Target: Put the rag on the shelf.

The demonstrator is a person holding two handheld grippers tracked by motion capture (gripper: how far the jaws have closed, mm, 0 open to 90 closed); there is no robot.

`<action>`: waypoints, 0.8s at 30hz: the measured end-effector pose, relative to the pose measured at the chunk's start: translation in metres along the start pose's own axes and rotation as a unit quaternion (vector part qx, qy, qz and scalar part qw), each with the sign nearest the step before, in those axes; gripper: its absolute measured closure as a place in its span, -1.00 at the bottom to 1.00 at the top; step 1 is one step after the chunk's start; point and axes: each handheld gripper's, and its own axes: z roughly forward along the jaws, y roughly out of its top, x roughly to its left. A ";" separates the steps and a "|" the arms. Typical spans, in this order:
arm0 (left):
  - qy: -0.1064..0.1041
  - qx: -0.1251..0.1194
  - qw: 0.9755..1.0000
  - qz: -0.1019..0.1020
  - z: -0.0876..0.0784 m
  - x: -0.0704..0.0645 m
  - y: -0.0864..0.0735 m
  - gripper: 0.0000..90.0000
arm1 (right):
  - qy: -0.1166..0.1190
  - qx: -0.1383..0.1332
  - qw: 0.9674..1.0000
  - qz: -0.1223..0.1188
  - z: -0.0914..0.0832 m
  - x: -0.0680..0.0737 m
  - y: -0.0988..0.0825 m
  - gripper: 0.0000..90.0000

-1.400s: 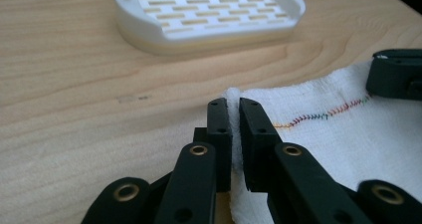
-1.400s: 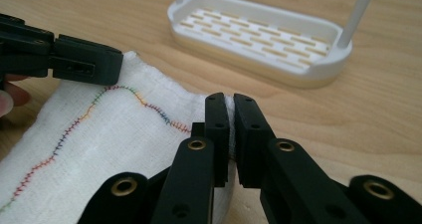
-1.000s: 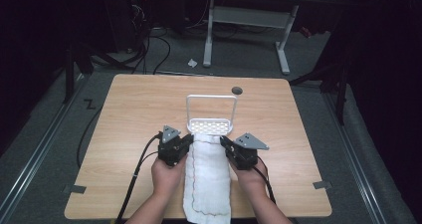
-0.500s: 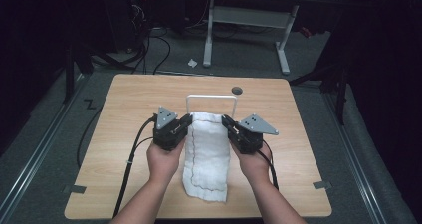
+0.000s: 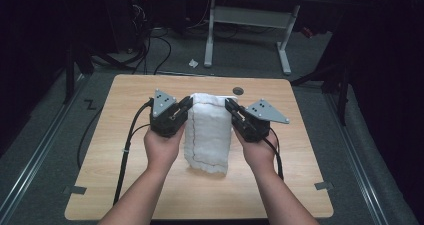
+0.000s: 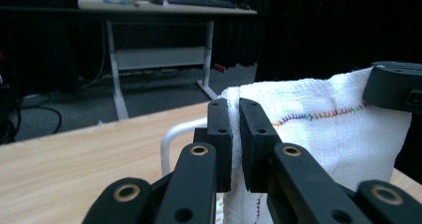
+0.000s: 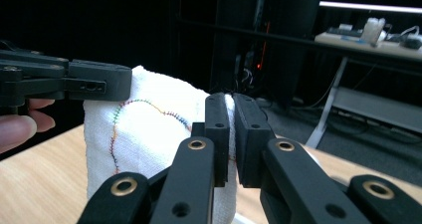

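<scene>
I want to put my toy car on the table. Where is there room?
Bare wood lies left of the left gripper, out to the table edge, and right of the right gripper too. The near strip below the towel is free between the forearms. The middle is crowded: towel, rack, both hands.

Both tools carried the white towel [image 5: 209,132] farther across the bench, its top edge lifted. The left tool [image 5: 187,104] and right tool [image 5: 229,105] rose with it. The towel came to hang over the white rack [image 6: 171,139], covering most of it.
</scene>
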 end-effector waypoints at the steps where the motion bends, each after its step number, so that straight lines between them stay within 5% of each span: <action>1: 0.000 -0.003 1.000 0.001 0.000 0.000 0.003 0.88 | -0.001 -0.003 1.000 0.000 0.000 0.000 0.003 0.91; 24: 0.011 -0.033 0.999 0.039 0.004 -0.007 0.047 0.88 | -0.013 -0.037 0.999 -0.013 -0.005 -0.010 0.041 0.92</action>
